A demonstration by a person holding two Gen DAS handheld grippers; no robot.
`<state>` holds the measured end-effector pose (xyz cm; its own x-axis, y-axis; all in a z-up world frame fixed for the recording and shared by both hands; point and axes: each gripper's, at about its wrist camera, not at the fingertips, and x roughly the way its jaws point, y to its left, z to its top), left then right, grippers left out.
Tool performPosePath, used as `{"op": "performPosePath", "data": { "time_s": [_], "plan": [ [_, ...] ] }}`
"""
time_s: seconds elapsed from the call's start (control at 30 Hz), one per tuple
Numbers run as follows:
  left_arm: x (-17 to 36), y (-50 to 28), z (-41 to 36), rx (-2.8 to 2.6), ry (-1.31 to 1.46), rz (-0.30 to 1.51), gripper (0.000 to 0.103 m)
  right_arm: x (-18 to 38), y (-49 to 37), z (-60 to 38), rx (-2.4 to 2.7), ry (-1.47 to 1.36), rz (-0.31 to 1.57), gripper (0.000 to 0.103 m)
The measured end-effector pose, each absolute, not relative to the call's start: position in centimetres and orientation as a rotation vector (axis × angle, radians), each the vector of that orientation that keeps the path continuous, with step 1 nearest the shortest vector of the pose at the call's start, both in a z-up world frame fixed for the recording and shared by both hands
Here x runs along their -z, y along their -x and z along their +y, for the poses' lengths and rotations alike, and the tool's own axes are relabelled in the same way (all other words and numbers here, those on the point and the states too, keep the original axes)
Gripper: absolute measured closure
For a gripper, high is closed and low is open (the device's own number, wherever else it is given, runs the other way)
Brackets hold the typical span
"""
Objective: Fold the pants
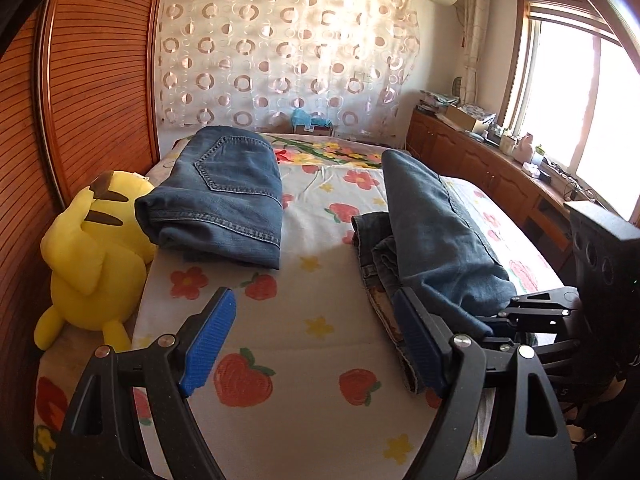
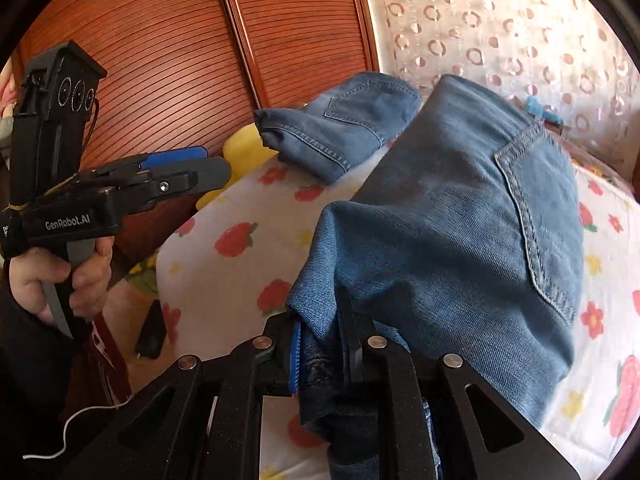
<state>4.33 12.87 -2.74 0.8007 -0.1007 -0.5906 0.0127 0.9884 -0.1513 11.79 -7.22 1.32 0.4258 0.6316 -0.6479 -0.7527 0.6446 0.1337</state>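
Observation:
A pair of blue jeans [image 1: 440,232] lies on the right of the bed, one end raised off the flowered sheet [image 1: 304,288]. My right gripper [image 2: 324,356] is shut on a bunched fold of these jeans [image 2: 460,220], with the back pocket facing up. It shows at the right edge of the left wrist view as the right gripper [image 1: 516,308], its tips hidden by denim. My left gripper [image 1: 316,340] stands open over bare sheet, holding nothing. In the right wrist view a hand [image 2: 68,276] holds the left gripper [image 2: 212,164]. A second, folded pair of jeans [image 1: 224,192] rests at the far left.
A yellow plush toy [image 1: 92,248] leans at the bed's left edge against slatted wooden wardrobe doors [image 1: 92,80]. A low wooden cabinet [image 1: 480,160] with clutter runs under the window on the right. A dark flat object [image 2: 152,332] lies on the floor beside the bed.

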Motion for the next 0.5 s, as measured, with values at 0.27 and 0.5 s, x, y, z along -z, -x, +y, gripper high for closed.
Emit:
{"op": "performPosePath", "data": {
  "time_s": [0.27, 0.5],
  "plan": [
    [2.4, -4.6, 11.5, 0.101, 0.131, 0.637, 0.021, -6.0, -9.8, -9.4, -0.863, 0.145, 0.634, 0.05],
    [2.9, -6.1, 8.1, 0.208, 0.142, 0.659, 0.021, -7.3, -13.3, -14.0, -0.667, 0.17, 0.589, 0.04]
  ]
}}
